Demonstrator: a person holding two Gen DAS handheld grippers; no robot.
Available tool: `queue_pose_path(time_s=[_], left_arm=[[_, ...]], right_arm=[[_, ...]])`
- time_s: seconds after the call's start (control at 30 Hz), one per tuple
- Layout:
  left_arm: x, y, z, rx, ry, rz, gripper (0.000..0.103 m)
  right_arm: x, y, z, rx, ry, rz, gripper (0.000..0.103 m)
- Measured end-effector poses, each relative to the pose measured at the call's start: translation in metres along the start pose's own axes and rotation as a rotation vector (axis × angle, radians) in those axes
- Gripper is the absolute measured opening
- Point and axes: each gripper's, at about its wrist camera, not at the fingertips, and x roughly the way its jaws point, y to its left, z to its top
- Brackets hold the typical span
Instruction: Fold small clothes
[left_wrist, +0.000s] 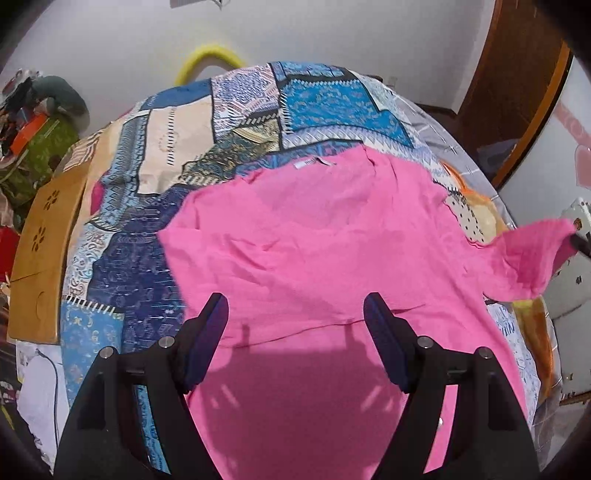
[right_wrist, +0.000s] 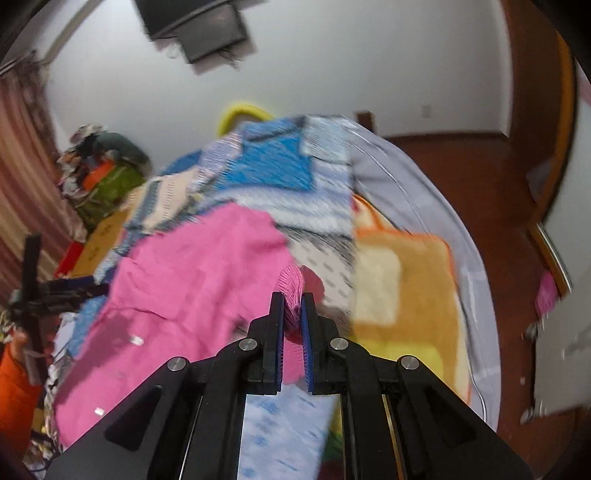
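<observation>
Now right gripper (right_wrist: 293, 301) pinches pink shirt (left_wrist: 314, 229); left gripper (left_wrist: 295, 314) agape.

Walls (right_wrist: 332, 74): were white, plain.
Floor (right_wrist: 509, 206): was reddish-brown wood, right.
Bed cover (left_wrist: 314, 96): was blue patchwork.
Curtain (right_wrist: 18, 155): hung striped, far left.

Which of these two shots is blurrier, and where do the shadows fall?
Right wrist view: motion-smeared throughout, the patchwork bedspread streaked, though the right gripper, shut on a pink fold, stays sharp. Left wrist view: crisp; the open left gripper throws a dark shadow on the pink garment just ahead of its fingers. Both bend straight edges, fisheye style.
</observation>
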Motion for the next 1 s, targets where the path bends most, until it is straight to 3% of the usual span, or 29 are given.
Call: queue_pose_path(time_s=[0.23,0.43,0.67,1.0], left_arm=[[-0.013,0.026,-0.004,-0.048,-0.034,-0.022,0.075],[-0.024,0.046,-0.008,-0.045,-0.063,-0.004,0.075],[-0.03,0.066,-0.019,-0.026,-0.073,0.013,0.075],[-0.013,0.086,-0.026,-0.057,-0.02,0.001,0.075]], right_arm=[[0.012,0.082,0.038,-0.175,-0.017,0.056,0.008],[0.041,0.137,0.05,-0.272,0.013,0.116,0.008],[0.108,0.197,0.045,-0.329,0.135,0.196,0.008],[0.174,0.235,0.027,-0.308,0.291,0.261,0.011]])
